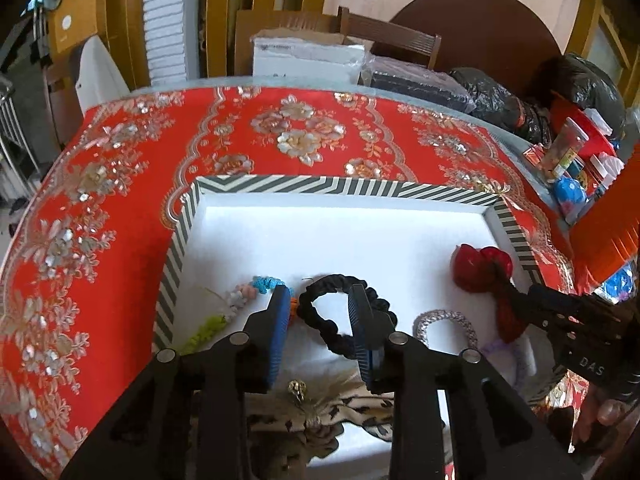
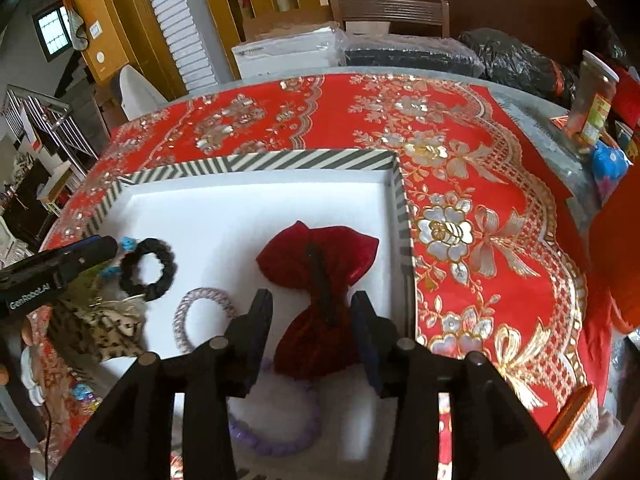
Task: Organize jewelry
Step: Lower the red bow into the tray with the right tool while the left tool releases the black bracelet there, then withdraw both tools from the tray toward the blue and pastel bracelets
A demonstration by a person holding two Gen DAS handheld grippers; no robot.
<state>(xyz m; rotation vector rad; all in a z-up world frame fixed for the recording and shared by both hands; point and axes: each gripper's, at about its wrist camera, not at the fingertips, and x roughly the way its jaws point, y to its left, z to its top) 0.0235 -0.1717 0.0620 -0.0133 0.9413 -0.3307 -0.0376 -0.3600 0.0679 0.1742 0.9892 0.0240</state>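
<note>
1. Setup: white tray w/ striped rim (image 1: 320, 186) sits on the red floral tablecloth (image 1: 120, 200). All the hair pieces lie inside it.
2. Left gripper (image 1: 320, 320): jaws partly open, nothing clamped. It straddles one side of the black scrunchie (image 1: 344, 312), which lies flat on the tray floor. The right-hand pad sits over the loop's band; pads don't look to press on it.
3. Right gripper (image 2: 310, 332): jaws partly open around the lower half of the red velvet bow (image 2: 320, 276). Bow rests on the tray near the right wall, not pinched as far as I can tell.
4. Read of the step: prob. both pieces just set down, so release & back out.
5. Doing it well: widen the jaws a bit more before lifting, so the ribbed pads don't snag fabric. Pull straight back along the fingers, no sideways drag.
6. Watch: left side is crowded — the pastel bead strand (image 1: 240, 300) lies just beside the scrunchie, and the leopard-print scrunchie (image 1: 340, 412) sits under the gripper body. The silver braided ring (image 2: 200, 312) is near the bow.
7. Risk: the bow's dark centre clip may catch a pad on exit.
</note>
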